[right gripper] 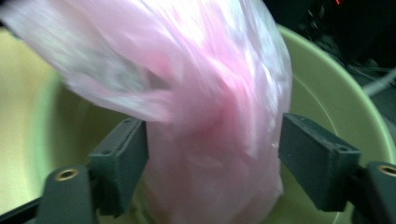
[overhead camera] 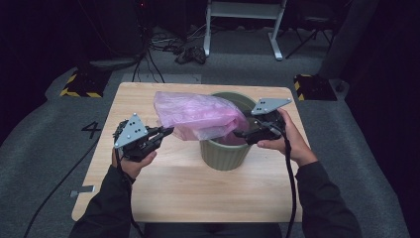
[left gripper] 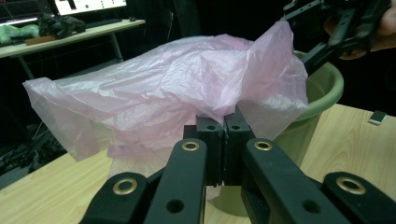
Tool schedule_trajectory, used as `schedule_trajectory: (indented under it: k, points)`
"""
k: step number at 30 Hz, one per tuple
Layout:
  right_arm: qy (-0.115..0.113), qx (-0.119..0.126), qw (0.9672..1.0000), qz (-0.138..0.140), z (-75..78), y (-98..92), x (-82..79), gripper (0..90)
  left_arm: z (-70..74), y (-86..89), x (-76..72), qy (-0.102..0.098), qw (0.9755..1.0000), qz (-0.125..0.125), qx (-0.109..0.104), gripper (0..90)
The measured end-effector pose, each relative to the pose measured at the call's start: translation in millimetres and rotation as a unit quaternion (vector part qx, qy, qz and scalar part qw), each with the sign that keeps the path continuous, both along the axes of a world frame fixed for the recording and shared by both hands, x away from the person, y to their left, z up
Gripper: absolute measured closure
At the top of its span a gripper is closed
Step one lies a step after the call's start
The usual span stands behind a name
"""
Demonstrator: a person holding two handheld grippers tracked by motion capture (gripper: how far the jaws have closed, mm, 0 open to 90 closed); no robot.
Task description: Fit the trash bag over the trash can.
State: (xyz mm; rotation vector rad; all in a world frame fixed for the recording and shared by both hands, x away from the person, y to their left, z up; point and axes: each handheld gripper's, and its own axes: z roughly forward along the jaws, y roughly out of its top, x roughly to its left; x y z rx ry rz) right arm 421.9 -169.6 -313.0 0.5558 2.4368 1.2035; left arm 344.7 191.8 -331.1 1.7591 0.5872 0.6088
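Dark-sleeved forearms come in nearest, over the light wooden worktop point(overhead camera: 173, 183), each hand carrying black tongs. Left of the sage-green ribbed plastic bin point(overhead camera: 225, 153), the left tongs point(overhead camera: 167, 132) are clenched on an edge of the thin, translucent pink plastic bag point(overhead camera: 198, 115); in the left gripper view their jaws stand pressed together with the film point(left gripper: 187, 88) pinched between them. The bag billows over the bin's left rim and hangs partly down inside it. At the bin's right rim, the right tongs point(overhead camera: 240, 133) are released, jaws spread wide on either side of the bag's gathered middle point(right gripper: 215, 140), above the bin's pale green inner wall point(right gripper: 336, 102).
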Motion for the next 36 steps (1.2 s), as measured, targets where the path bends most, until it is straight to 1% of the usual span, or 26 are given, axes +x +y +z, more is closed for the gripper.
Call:
schedule_trajectory:
  k: [3,4,6,9,11,13,15,16,17,18,19,20,21,22,25,26,28,30,32,34,36]
  points:
    - [-0.012,0.02,0.9997,0.007,8.0,-5.5,-9.5,20.9,2.6,-10.5,-1.3,-0.005,0.9999,-0.008,0.008,88.7]
    - [-0.015,0.021,0.9996,0.009,9.6,-6.3,-12.0,20.7,3.3,-14.2,-2.0,-0.005,0.9999,-0.011,0.01,88.7]
    - [-0.033,0.017,0.9992,0.013,13.1,-7.5,-18.9,19.8,4.6,-21.3,-3.0,-0.008,0.9997,-0.019,0.016,88.7]
    - [-0.051,0.032,0.9979,0.025,17.7,-8.7,-27.9,21.4,6.3,-30.0,-3.9,-0.009,0.9993,-0.028,0.025,88.7]
    - [-0.06,0.036,0.9969,0.034,20.2,-6.3,-33.3,21.5,6.9,-36.1,-4.9,-0.01,0.9989,-0.035,0.031,88.7]
    - [-0.075,0.034,0.9959,0.038,21.6,-1.0,-37.8,24.1,7.2,-41.7,-5.6,-0.01,0.9985,-0.041,0.033,88.7]
    - [-0.086,0.034,0.9947,0.045,21.8,5.5,-41.1,28.6,7.3,-46.4,-6.0,-0.011,0.9982,-0.047,0.037,88.7]
    - [-0.093,0.032,0.9942,0.045,21.6,8.9,-42.2,33.4,7.2,-48.6,-6.1,-0.011,0.998,-0.049,0.038,88.6]
    - [-0.095,0.031,0.9939,0.048,20.9,12.2,-42.5,39.4,7.1,-50.5,-6.2,-0.011,0.9979,-0.051,0.039,88.6]
    - [-0.097,0.027,0.9938,0.048,19.7,15.6,-42.2,42.1,6.5,-52.5,-6.2,-0.01,0.9978,-0.053,0.038,88.6]
    - [-0.099,0.022,0.9937,0.047,18.2,18.8,-41.9,47.7,6.2,-54.2,-6.1,-0.009,0.9976,-0.056,0.04,88.6]
    - [-0.101,0.019,0.9935,0.051,16.5,21.4,-41.0,53.5,5.8,-56.1,-6.4,-0.008,0.9975,-0.058,0.04,88.5]
    - [-0.101,0.017,0.9932,0.055,14.6,23.8,-40.3,56.9,5.4,-58.0,-6.4,-0.009,0.9973,-0.06,0.041,88.5]
    - [-0.102,0.014,0.9931,0.057,12.8,25.8,-40.3,63.6,5.1,-59.8,-6.6,-0.008,0.9972,-0.061,0.043,88.4]
    - [-0.104,0.011,0.9923,0.066,8.7,28.9,-40.6,79.2,4.0,-64.5,-6.7,-0.008,0.9967,-0.066,0.047,87.7]
    - [-0.104,0.01,0.9923,0.067,7.8,29.0,-40.9,82.4,3.4,-65.8,-7.0,-0.007,0.9967,-0.067,0.046,87.5]
    - [-0.104,0.012,0.9926,0.063,6.7,26.8,-40.9,87.0,1.7,-67.3,-7.6,-0.006,0.9964,-0.069,0.05,86.3]
    - [-0.101,0.019,0.9932,0.056,6.2,21.9,-39.9,89.0,-0.3,-67.6,-8.1,-0.006,0.9962,-0.07,0.051,83.9]
    - [-0.097,0.023,0.9937,0.051,5.3,16.1,-38.6,89.6,-2.1,-66.8,-8.4,-0.004,0.9965,-0.071,0.044,78.2]
    - [-0.095,0.027,0.9941,0.045,4.1,10.3,-37.7,89.9,-3.7,-65.2,-9.9,-0.001,0.9956,-0.085,0.039,74.6]
    - [-0.092,0.031,0.9944,0.042,2.9,5.2,-37.5,89.9,-5.8,-64.4,-13.0,-0.003,0.9945,-0.096,0.041,66.8]
